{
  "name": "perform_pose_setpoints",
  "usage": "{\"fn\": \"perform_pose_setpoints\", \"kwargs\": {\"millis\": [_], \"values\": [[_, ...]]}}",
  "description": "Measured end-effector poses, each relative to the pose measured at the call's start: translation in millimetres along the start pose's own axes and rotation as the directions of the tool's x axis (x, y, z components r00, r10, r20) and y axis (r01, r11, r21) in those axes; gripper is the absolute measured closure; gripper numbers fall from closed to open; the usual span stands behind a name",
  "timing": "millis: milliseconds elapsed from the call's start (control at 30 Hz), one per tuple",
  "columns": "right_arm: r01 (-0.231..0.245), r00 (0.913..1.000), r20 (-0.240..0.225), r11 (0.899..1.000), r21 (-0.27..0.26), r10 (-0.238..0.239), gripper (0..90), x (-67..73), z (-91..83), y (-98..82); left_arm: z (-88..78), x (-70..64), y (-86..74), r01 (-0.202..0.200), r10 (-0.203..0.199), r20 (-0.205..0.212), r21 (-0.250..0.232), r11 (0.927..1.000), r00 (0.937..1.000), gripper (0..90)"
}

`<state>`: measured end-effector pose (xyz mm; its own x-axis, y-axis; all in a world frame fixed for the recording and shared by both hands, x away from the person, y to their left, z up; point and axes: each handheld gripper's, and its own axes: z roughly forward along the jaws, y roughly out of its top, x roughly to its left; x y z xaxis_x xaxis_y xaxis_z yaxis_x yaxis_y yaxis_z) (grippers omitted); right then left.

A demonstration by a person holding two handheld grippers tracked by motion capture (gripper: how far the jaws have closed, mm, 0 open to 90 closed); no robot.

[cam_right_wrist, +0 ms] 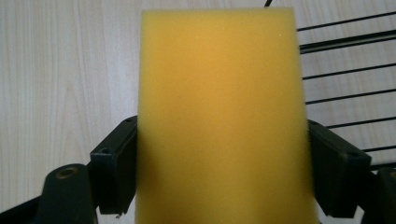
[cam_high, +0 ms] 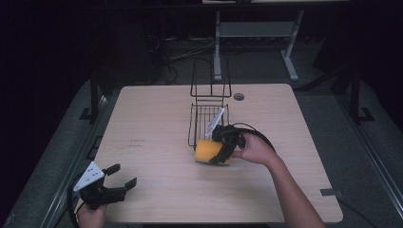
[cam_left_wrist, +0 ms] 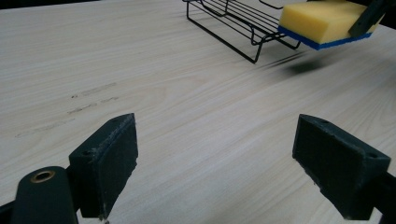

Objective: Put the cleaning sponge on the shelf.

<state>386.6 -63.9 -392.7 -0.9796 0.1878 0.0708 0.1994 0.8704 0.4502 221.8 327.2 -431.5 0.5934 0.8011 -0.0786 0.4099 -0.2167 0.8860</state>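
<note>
A yellow sponge with a blue underside hangs just above the table at the near end of a black wire rack. My right gripper is shut on the sponge, its jaws pressing both long sides of the sponge. From the left gripper view the sponge floats over its shadow beside the rack. My left gripper is at the table's near left corner, open, with bare wood between its jaws.
The rack has a tall wire back and a white piece leaning inside it. A round grommet sits in the wooden table behind the rack. Table legs and cables stand on the dark floor beyond.
</note>
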Motion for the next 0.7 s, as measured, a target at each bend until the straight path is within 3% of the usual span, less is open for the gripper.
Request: {"fn": "perform_pose_setpoints", "kwargs": {"millis": [700], "values": [[-0.033,0.999,-0.028,0.999,0.022,0.034,21.6,-31.9,1.1,16.3,-0.8,1.4,-0.9,0.008,-0.008,-0.001,-0.001,1.0,1.0,13.4]]}}
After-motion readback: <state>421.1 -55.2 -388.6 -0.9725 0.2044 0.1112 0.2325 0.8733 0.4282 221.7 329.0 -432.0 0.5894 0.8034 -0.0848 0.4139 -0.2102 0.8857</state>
